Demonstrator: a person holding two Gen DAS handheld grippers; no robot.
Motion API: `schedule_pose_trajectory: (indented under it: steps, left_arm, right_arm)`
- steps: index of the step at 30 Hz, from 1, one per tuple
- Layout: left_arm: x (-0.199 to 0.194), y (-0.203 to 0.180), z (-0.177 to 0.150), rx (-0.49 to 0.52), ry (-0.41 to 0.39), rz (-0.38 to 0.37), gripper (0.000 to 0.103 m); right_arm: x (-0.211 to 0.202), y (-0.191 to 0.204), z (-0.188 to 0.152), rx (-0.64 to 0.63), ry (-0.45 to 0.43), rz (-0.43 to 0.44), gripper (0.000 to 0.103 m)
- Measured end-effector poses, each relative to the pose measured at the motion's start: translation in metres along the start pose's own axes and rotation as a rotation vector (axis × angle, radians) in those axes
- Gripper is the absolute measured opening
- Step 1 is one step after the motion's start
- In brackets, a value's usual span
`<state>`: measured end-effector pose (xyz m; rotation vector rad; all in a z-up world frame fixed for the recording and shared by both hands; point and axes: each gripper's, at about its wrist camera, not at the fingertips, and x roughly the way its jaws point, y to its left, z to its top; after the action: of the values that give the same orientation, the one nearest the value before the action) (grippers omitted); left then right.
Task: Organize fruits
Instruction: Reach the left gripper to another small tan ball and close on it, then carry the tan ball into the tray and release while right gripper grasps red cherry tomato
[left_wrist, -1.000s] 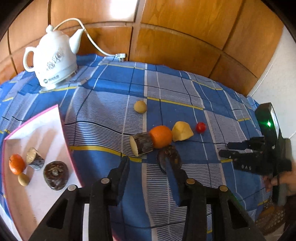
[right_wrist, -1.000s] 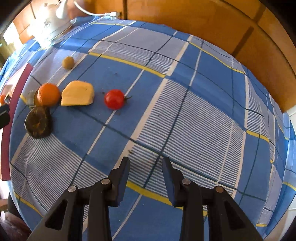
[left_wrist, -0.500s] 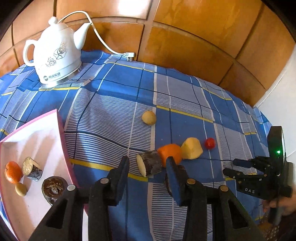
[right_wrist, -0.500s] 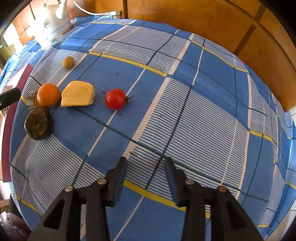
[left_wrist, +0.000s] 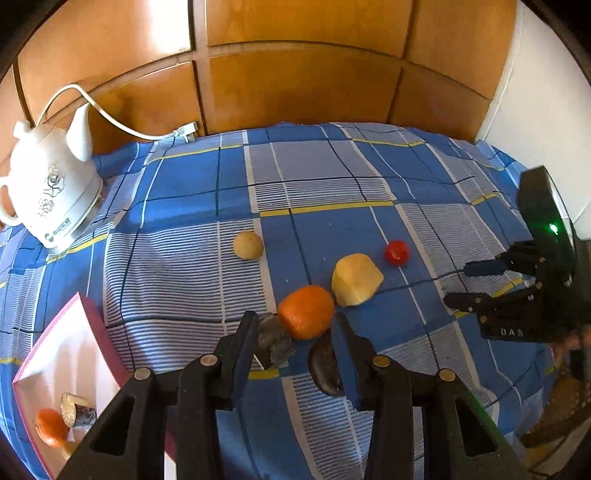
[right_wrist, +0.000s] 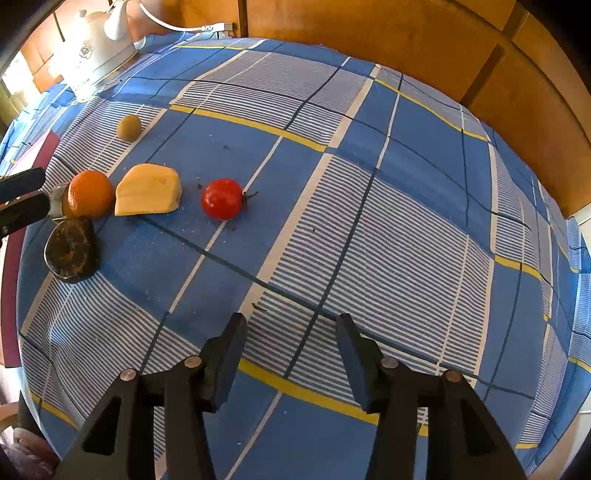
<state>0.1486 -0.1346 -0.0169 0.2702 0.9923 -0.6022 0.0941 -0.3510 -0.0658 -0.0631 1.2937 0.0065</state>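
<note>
My left gripper (left_wrist: 293, 325) is open and low over the fruit cluster. A cut bark-covered piece (left_wrist: 275, 345) lies between its jaws, beside the left finger. An orange (left_wrist: 306, 312) sits just beyond its tips, and a dark round fruit (left_wrist: 325, 369) is half hidden behind the right finger. Further on lie a yellow chunk (left_wrist: 356, 278), a red tomato (left_wrist: 397, 253) and a small tan ball (left_wrist: 248, 244). My right gripper (right_wrist: 290, 332) hangs open over bare cloth, right of the tomato (right_wrist: 221, 198), with nothing between its fingers.
A pink-rimmed white tray (left_wrist: 85, 321) at the left holds an orange (left_wrist: 50, 424) and a cut piece (left_wrist: 75, 410). A white kettle (left_wrist: 48, 192) with its cord stands at the back left. Wooden panels close the far side of the blue checked cloth (right_wrist: 406, 240).
My left gripper has moved right, away from the tray, and closed in on the fruit cluster while rolling. The right gripper's jaws have spread wider and it has stayed in place.
</note>
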Motion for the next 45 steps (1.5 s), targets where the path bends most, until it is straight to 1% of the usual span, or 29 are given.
schedule_pose_trajectory:
  steps: [3, 5, 9, 14, 20, 21, 22, 23, 24, 27, 29, 31, 36, 41, 43, 45]
  left_arm:
    - [0.004, 0.01, 0.008, -0.056, 0.003, -0.005, 0.041]
    - [0.011, 0.02, 0.017, -0.108, 0.01, -0.003, 0.041]
    - [0.025, 0.032, 0.031, -0.17, 0.02, -0.011, 0.041]
    - [0.046, 0.038, 0.046, -0.208, 0.035, -0.004, 0.038]
    - [0.075, 0.038, 0.057, -0.208, 0.072, 0.04, 0.038]
    - [0.079, 0.039, 0.057, -0.21, 0.08, 0.047, 0.036]
    - [0.083, 0.04, 0.057, -0.213, 0.088, 0.053, 0.03]
    - [0.086, 0.041, 0.057, -0.215, 0.091, 0.056, 0.027]
    - [0.086, 0.042, 0.056, -0.221, 0.077, 0.052, 0.027]
    - [0.076, 0.045, 0.052, -0.239, 0.041, 0.046, 0.027]
    - [0.063, 0.046, 0.047, -0.252, 0.007, 0.035, 0.027]
    - [0.046, 0.047, 0.04, -0.264, -0.021, 0.005, 0.027]
    - [0.003, 0.039, 0.016, -0.248, -0.081, -0.021, 0.027]
    - [-0.031, 0.018, -0.023, -0.177, -0.114, -0.034, 0.027]
    - [-0.036, 0.003, -0.04, -0.136, -0.104, -0.052, 0.027]
    - [-0.037, -0.015, -0.057, -0.076, -0.096, -0.055, 0.027]
  right_arm:
    - [0.0, 0.0, 0.0, 0.001, 0.0, 0.0, 0.051]
    - [0.0, 0.009, 0.001, -0.002, 0.0, -0.004, 0.051]
    - [0.0, 0.011, 0.002, -0.002, 0.001, -0.004, 0.051]
    - [0.003, 0.014, 0.002, -0.003, 0.003, -0.002, 0.051]
    - [0.003, 0.014, 0.002, -0.003, 0.002, -0.002, 0.051]
    - [0.003, 0.014, 0.003, -0.004, 0.002, -0.002, 0.051]
    - [0.004, 0.015, 0.003, -0.006, 0.002, -0.003, 0.051]
    - [0.004, 0.015, 0.003, -0.008, 0.001, -0.002, 0.051]
    - [0.004, 0.015, 0.004, -0.009, 0.0, -0.002, 0.051]
    - [0.005, 0.015, 0.004, -0.009, -0.002, 0.005, 0.051]
    - [0.006, 0.014, 0.005, -0.002, -0.004, 0.013, 0.051]
    - [0.005, 0.012, 0.007, 0.005, -0.005, 0.02, 0.051]
    - [0.0, 0.009, 0.009, 0.016, -0.023, 0.036, 0.051]
    - [-0.009, 0.005, 0.01, 0.035, -0.06, 0.051, 0.051]
    - [-0.013, 0.003, 0.012, 0.05, -0.086, 0.061, 0.05]
    - [-0.019, 0.002, 0.013, 0.062, -0.11, 0.073, 0.047]
